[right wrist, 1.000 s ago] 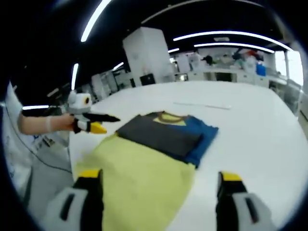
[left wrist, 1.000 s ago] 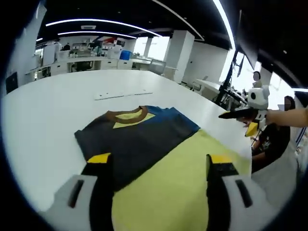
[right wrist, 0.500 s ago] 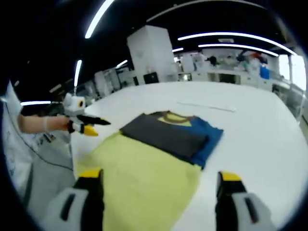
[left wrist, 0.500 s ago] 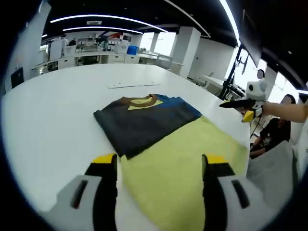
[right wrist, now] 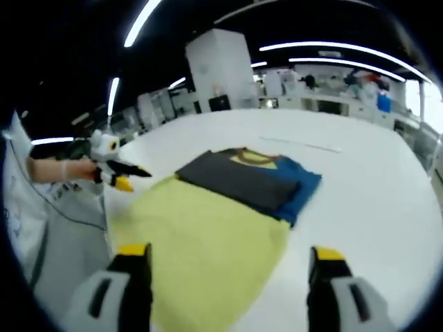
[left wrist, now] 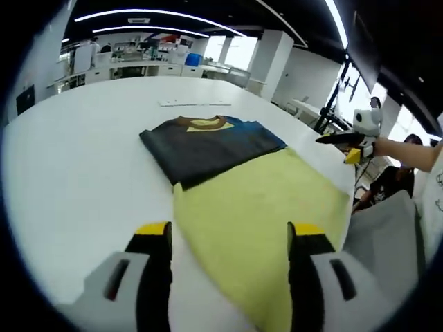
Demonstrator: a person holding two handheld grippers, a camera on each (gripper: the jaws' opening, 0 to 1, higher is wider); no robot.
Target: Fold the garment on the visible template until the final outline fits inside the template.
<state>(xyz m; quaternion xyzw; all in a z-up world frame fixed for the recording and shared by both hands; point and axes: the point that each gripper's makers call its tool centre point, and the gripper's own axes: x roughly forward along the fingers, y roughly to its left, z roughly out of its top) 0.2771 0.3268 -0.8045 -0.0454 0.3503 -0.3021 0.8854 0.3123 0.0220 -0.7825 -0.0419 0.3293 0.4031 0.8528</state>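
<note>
Since the earlier frames both grippers have drawn back from the garment (left wrist: 208, 142), which lies farther ahead of them on the white worktop (left wrist: 76, 180). The left gripper (left wrist: 225, 238) has its jaws spread wide with nothing between them; the right gripper (right wrist: 225, 259) is likewise spread and holding nothing. The garment, folded dark and blue with a brown collar, lies past the far edge of the yellow template (left wrist: 256, 207), which reaches toward both grippers. A paper strip (left wrist: 194, 103) lies beyond the garment.
</note>
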